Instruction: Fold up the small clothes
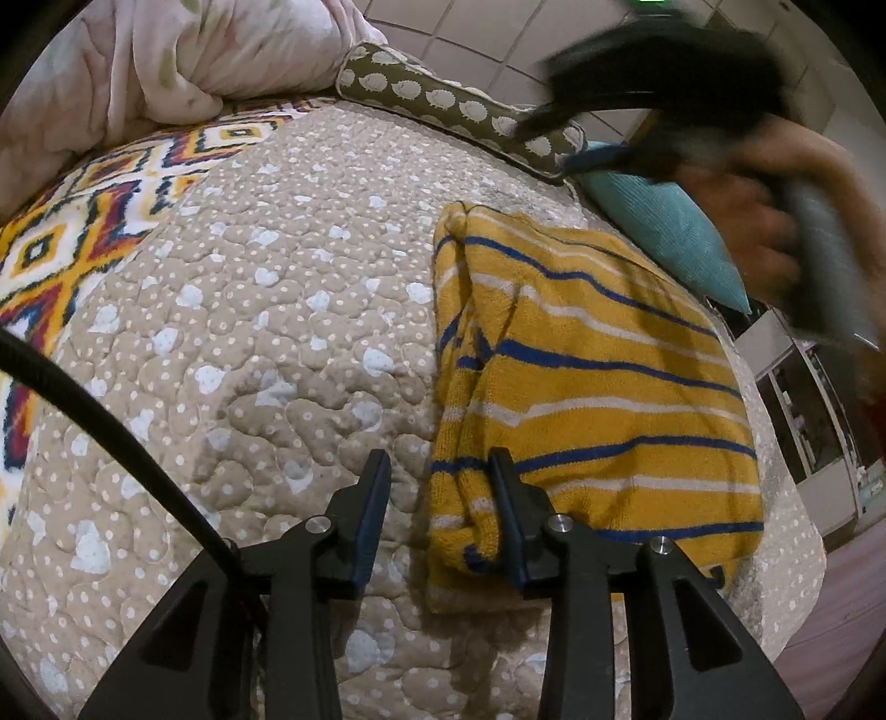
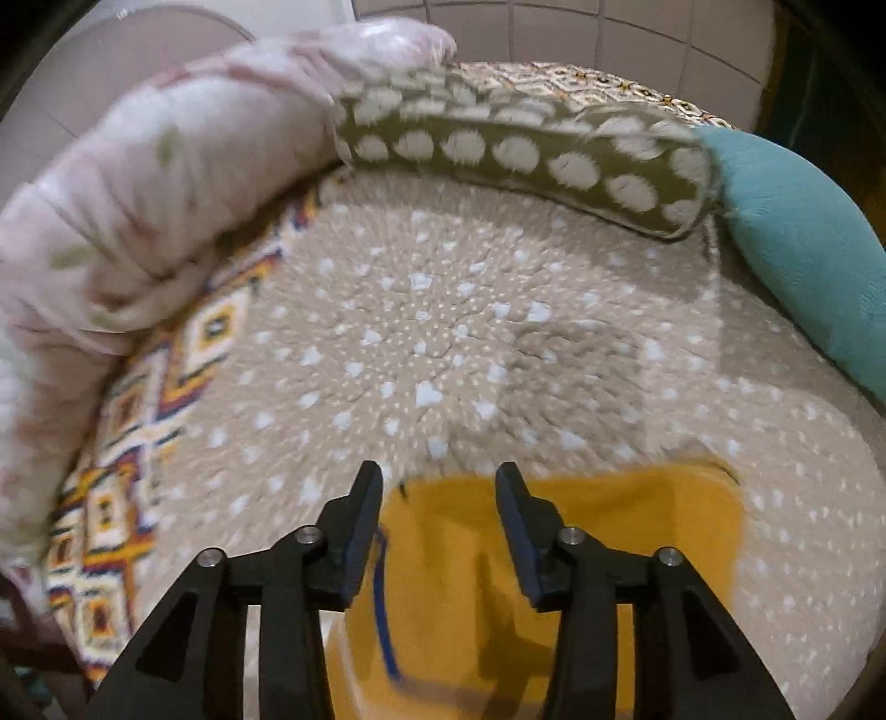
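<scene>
Your left gripper (image 1: 437, 471): jaws apart, empty, at the folded striped garment's (image 1: 598, 399) left edge | your right gripper (image 2: 438, 482): jaws apart, empty, above it | garment flat on the quilt (image 1: 249, 310).

Tiled wall (image 1: 476, 33) behind quilted bed (image 1: 266, 310) (dim light)
</scene>
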`<state>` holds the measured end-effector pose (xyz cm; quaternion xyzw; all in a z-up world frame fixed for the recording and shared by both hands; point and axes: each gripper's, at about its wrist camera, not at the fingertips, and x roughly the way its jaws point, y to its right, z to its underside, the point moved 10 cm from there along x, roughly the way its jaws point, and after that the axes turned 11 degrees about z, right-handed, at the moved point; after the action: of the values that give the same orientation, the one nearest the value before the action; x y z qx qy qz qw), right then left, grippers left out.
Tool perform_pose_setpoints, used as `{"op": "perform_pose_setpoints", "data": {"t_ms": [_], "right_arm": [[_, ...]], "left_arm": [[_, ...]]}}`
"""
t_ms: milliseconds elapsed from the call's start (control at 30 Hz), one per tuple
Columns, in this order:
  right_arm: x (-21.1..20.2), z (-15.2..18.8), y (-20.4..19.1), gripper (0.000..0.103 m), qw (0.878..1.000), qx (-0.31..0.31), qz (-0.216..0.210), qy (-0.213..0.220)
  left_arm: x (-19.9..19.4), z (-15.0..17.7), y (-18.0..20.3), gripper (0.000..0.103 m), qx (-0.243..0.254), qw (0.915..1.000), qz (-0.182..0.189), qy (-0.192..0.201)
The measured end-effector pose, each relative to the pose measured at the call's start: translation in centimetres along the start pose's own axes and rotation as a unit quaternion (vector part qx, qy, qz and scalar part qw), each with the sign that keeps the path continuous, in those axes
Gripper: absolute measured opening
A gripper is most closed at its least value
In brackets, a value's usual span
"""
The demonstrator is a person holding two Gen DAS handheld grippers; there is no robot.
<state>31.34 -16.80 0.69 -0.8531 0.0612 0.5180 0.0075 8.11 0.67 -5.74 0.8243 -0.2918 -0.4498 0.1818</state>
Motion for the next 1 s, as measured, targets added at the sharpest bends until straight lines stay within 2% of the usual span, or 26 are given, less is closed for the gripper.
{"op": "perform_pose_setpoints", "data": {"t_ms": [67, 233, 300, 367, 433, 567, 667, 767, 800, 833, 933, 1000], "right_arm": [[-3.0, 2.2, 1.2, 0.048, 1.000, 0.002, -0.020, 0.001], [-8.8, 12.0, 4.0, 0.048, 0.996, -0.007, -0.085, -0.006], [-9.7, 15.5, 5.8, 0.048, 0.997, 0.007, -0.082, 0.003], [-10.4, 19.6, 7.9, 0.050, 0.998, 0.010, -0.056, 0.027], [-10.6, 22.2, 8.9, 0.052, 0.998, 0.016, -0.046, 0.037], [-10.5, 26.2, 8.9, 0.056, 0.996, 0.026, -0.067, 0.059], [-9.6, 27.4, 7.7, 0.059, 0.996, 0.003, -0.054, 0.075], [-7.7, 27.4, 6.7, 0.057, 0.996, -0.011, -0.020, 0.082], [-7.3, 27.3, 7.3, 0.047, 0.995, -0.017, 0.029, 0.094], [-7.3, 27.1, 8.9, 0.045, 0.988, -0.008, 0.102, 0.115], [-7.3, 27.8, 11.2, 0.045, 0.986, 0.044, 0.117, 0.110], [-7.4, 28.6, 11.5, 0.046, 0.985, 0.048, 0.126, 0.105]], "left_arm": [[-0.1, 0.0, 0.1, 0.036, 0.005, 1.0000, -0.004, 0.000], [-0.4, 0.0, 0.1, 0.036, 0.000, 1.0000, 0.001, 0.001], [-0.6, 0.1, -0.2, 0.037, -0.012, 0.9999, 0.009, 0.001], [-0.6, 0.0, -0.5, 0.037, -0.025, 0.9995, 0.021, -0.001], [-0.6, 0.0, -0.8, 0.037, -0.040, 0.9987, 0.033, -0.002], [-0.5, -0.2, -1.1, 0.037, -0.063, 0.9968, 0.050, -0.005], [-0.3, -0.3, -0.9, 0.037, -0.054, 0.9976, 0.044, -0.005], [-0.2, -0.3, -0.8, 0.037, -0.042, 0.9986, 0.033, -0.004], [-0.2, -0.3, -0.8, 0.038, -0.039, 0.9987, 0.032, -0.005], [-0.2, -0.2, -0.7, 0.039, -0.038, 0.9987, 0.035, -0.006], [0.1, -0.3, -0.4, 0.043, -0.031, 0.9988, 0.036, -0.009], [0.3, -0.4, -0.2, 0.043, -0.027, 0.9991, 0.030, -0.009]]}}
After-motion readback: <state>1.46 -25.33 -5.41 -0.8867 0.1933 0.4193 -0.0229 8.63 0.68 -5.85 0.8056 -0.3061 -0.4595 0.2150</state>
